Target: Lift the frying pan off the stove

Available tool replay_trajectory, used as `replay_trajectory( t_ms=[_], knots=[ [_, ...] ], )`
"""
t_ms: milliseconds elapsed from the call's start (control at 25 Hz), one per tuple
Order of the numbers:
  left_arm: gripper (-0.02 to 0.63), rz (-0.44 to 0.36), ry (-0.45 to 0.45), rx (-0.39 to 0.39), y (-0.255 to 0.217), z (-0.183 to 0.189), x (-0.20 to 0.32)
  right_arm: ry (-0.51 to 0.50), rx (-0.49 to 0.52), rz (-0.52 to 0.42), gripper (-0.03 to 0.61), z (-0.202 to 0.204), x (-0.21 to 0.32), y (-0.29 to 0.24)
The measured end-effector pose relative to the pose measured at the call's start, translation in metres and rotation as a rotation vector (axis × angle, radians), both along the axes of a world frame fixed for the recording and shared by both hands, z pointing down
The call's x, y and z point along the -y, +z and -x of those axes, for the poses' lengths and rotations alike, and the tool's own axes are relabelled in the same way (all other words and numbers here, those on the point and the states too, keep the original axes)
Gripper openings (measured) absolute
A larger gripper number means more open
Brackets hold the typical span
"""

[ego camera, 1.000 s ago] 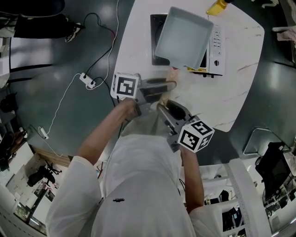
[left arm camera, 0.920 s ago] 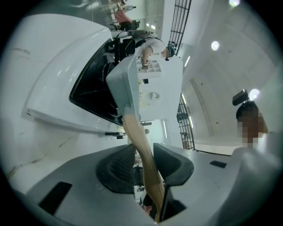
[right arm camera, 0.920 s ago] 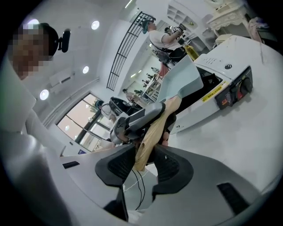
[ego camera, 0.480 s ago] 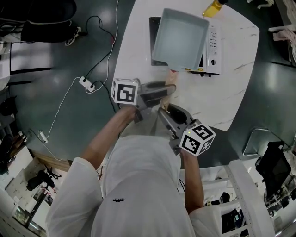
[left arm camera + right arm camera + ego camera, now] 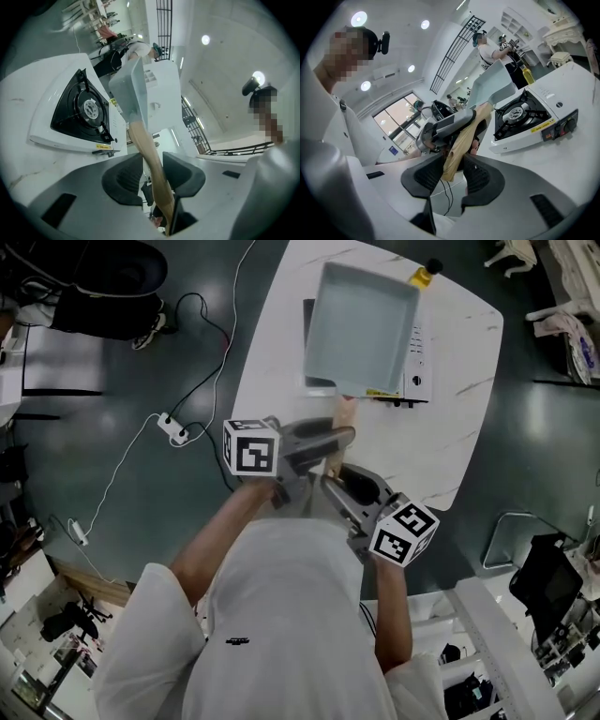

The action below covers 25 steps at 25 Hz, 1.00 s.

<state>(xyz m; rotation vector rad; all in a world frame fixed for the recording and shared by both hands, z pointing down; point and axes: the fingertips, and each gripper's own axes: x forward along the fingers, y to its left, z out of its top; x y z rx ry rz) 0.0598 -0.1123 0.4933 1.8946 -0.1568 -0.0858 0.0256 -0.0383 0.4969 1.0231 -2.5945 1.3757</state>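
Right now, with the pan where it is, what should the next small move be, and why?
Probably carry the pan sideways toward the bare table. The left gripper and right gripper are both shut on the handle, and the pan hangs above the stove, clear of it, so the lift looks done.

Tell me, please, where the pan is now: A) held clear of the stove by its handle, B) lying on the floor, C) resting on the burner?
A: the burner sits bare while the pan hangs above it, the left gripper and right gripper clamped on its handle.
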Motion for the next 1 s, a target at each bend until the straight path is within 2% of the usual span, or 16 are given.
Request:
replay_trajectory(
  t_ms=[600, 1000],
  knots=[
    [0.127, -0.116, -0.084, -0.069, -0.094, 0.024, -0.015, -0.065, -0.013, -0.166, 0.137, 0.018, -0.016, -0.085],
    [0.126, -0.166, -0.115, -0.085, -0.122, 0.035, -0.02, -0.095, -0.003, -0.221, 0.137, 0.025, -0.022, -0.109]
  ],
)
